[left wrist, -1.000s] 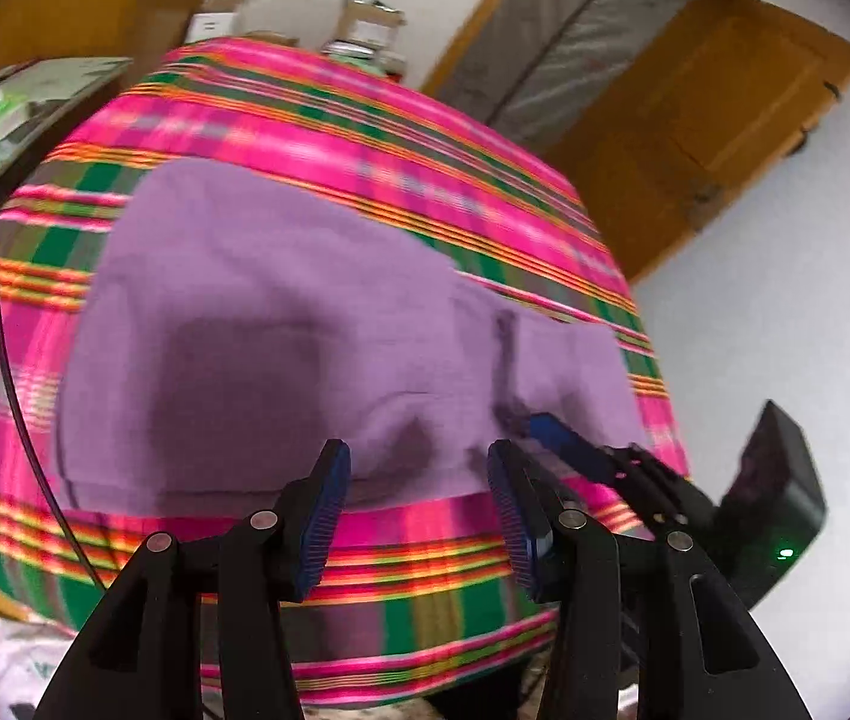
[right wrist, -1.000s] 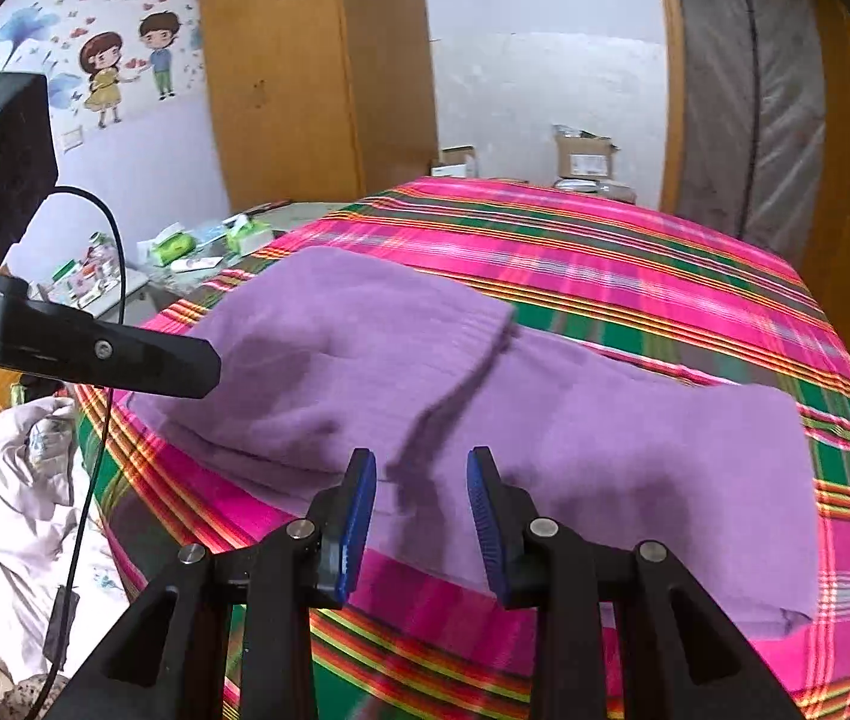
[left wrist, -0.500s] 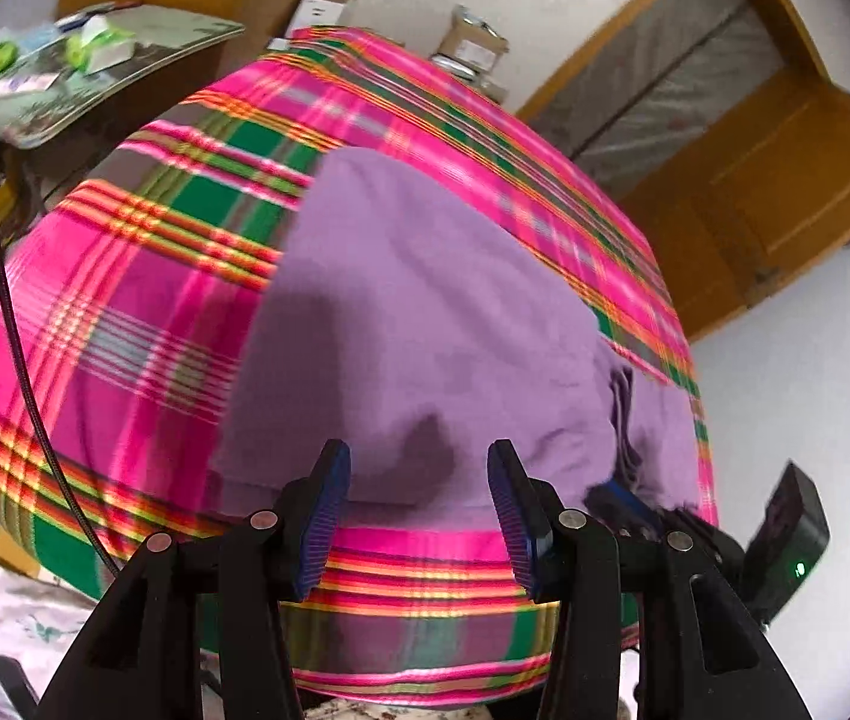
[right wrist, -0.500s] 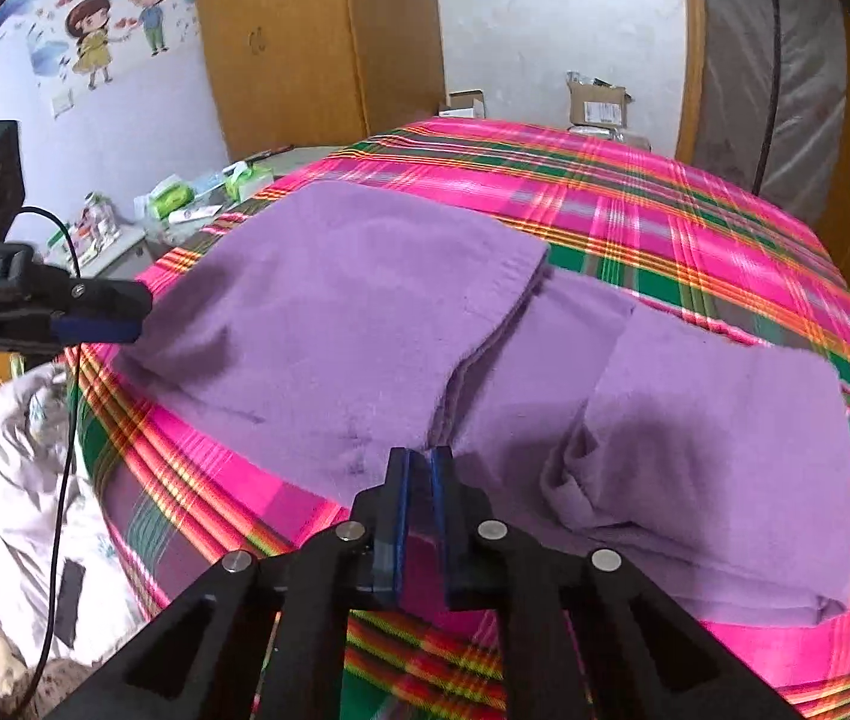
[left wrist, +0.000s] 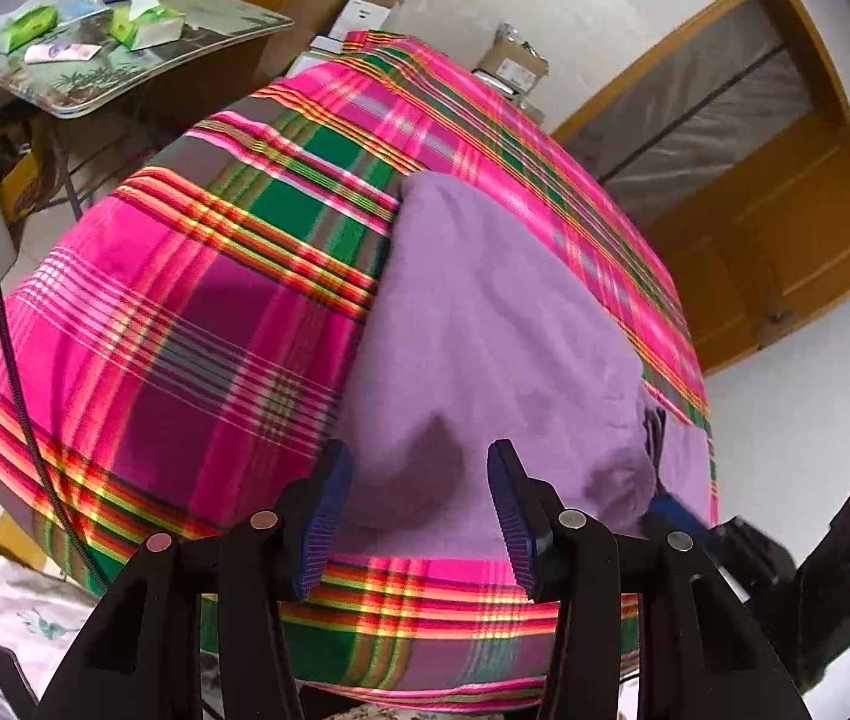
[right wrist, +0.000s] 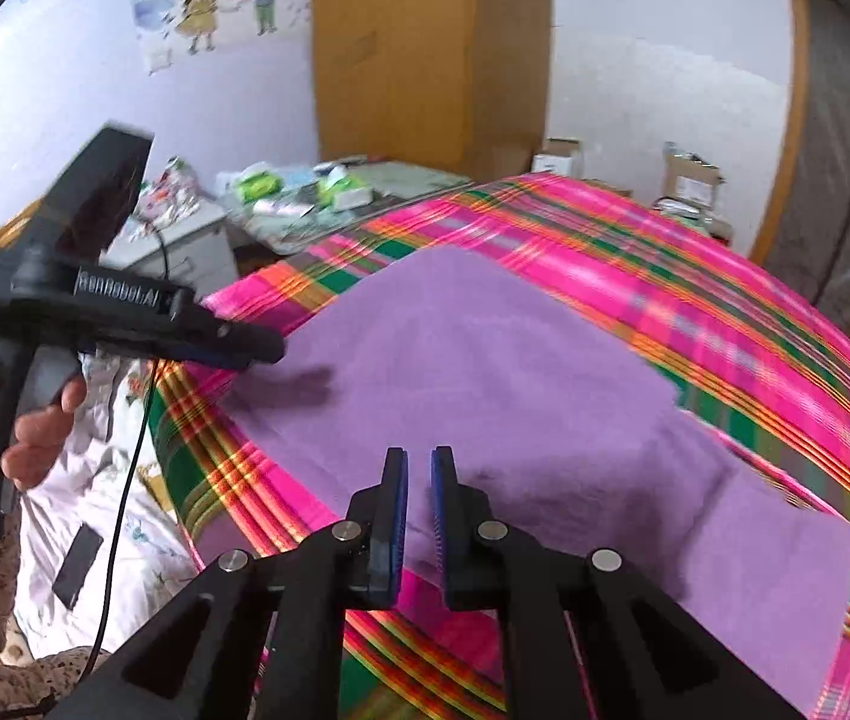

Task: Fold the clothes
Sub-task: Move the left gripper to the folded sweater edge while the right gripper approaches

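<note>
Right tool point(right wrist: 419, 516): jaws drawn nearly together on the near edge of the purple garment point(right wrist: 484, 384); a second ago they stood apart over that edge. Cloth sits in the narrow gap, so I read it as a pinch.
Left tool point(left wrist: 413, 516): jaws apart, same spread as a second ago, nothing between them; it hovers over the garment's near left corner.
Left tool, seen from the right wrist point(right wrist: 257, 348): tip just above the garment's left edge, held in a hand point(right wrist: 35, 420).
Garment: lies flat on the plaid bed cover point(left wrist: 185, 330), near the front edge of the bed; its right part is already doubled over.
Change: left tool has swung leftward along the hem; right one has taken hold.
Meaning: one corner secured, the other not yet gripped; likely next is a left grip before the fold is lifted.
Beyond: side counter point(left wrist: 125, 60) with tissue packs, well apart.
</note>
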`<state>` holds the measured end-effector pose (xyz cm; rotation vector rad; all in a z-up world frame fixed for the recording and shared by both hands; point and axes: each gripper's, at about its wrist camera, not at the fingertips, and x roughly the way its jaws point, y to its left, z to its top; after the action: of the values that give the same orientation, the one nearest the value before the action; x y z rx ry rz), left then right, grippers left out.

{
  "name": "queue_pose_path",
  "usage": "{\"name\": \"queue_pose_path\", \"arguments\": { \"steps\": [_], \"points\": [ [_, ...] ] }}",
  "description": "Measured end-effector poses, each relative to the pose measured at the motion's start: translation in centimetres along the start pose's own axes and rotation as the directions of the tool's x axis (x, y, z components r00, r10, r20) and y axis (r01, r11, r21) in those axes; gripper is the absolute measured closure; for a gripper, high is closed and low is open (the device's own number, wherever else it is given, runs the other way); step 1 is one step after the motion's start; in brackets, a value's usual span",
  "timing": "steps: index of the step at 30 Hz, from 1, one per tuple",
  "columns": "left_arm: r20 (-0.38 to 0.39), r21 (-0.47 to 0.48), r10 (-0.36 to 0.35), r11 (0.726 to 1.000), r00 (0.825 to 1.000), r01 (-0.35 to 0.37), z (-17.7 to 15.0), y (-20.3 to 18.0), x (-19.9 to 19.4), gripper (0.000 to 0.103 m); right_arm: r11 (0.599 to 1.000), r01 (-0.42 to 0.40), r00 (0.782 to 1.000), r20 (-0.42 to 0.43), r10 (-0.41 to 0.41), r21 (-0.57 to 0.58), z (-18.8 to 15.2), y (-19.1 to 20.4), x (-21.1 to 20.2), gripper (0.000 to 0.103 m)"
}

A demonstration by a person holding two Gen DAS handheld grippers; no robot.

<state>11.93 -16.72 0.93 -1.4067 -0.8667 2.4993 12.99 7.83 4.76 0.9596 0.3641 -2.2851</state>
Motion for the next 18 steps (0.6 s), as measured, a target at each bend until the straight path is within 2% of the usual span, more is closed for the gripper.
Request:
{"name": "queue_pose_path", "arguments": {
  "steps": [4, 7, 11, 18],
  "points": [
    [-0.003, -0.030, 0.011, 0.999, 1.000, -0.012, 0.4, 1.3, 0.1, 0.054, 0.998, -0.017, 1.000, -0.027, 0.015, -0.066, 0.1, 2.4, 2.4, 0.088],
    [-0.015, -0.016, 0.012, 1.000, 1.000, -0.012, 0.5, 1.5, 0.3, 0.054, 0.990, -0.038, 0.999, -0.031, 0.034, -0.138, 0.5, 4.0, 3.4, 0.085],
    [-0.035, -0.013, 0.010, 1.000, 0.999, -0.011, 0.9, 1.4, 0.8, 0.054, 0.974, -0.071, 0.997, -0.030, 0.066, -0.216, 1.0, 6.4, 4.6, 0.074],
    [-0.090, -0.008, -0.043, 0.999, 0.995, 0.043, 1.4, 1.8, 1.6, 0.054, 0.965, -0.100, 0.995, -0.044, 0.093, -0.242, 1.1, 9.2, 6.9, 0.057]
  ]
}}
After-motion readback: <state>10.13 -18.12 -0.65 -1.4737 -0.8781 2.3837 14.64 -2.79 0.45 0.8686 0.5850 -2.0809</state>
